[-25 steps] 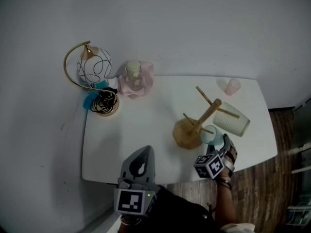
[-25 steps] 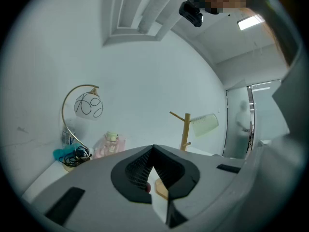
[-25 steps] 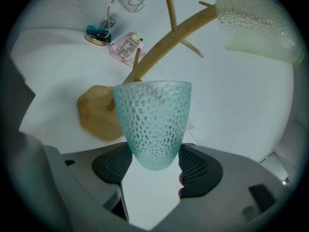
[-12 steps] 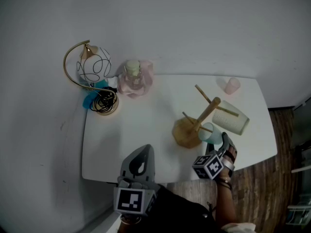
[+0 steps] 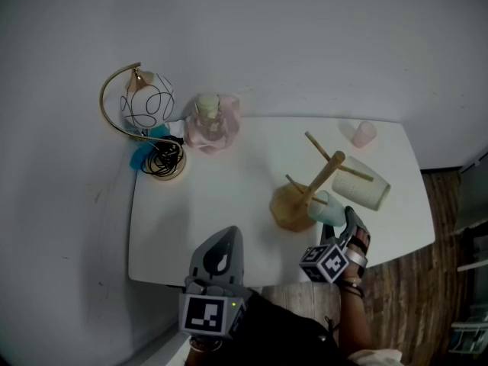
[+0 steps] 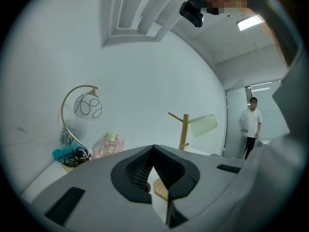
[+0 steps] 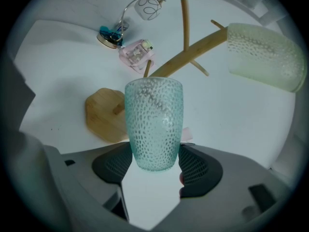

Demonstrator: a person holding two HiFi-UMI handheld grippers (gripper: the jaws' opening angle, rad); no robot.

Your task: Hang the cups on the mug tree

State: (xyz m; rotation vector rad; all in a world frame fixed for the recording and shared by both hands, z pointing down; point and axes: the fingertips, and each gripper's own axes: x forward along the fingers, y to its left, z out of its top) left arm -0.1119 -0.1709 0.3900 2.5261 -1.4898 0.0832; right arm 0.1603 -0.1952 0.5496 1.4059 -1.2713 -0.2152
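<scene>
Over the table (image 5: pixel 221 204), wide-spread right tongs (image 7: pixel 154 154) clamp the teal cup (image 7: pixel 153 115).

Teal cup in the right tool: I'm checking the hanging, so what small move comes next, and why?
Probably ease the right tool forward so the teal cup slides mouth-first over the short peg. The tool grips the cup's base, its mouth faces the mug tree, and that peg shows just past the rim. The pale cup already hangs on another peg.

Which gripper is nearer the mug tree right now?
Right. The right gripper holds a teal cup close beside the mug tree; the left gripper is at the table near edge, well apart.
</scene>
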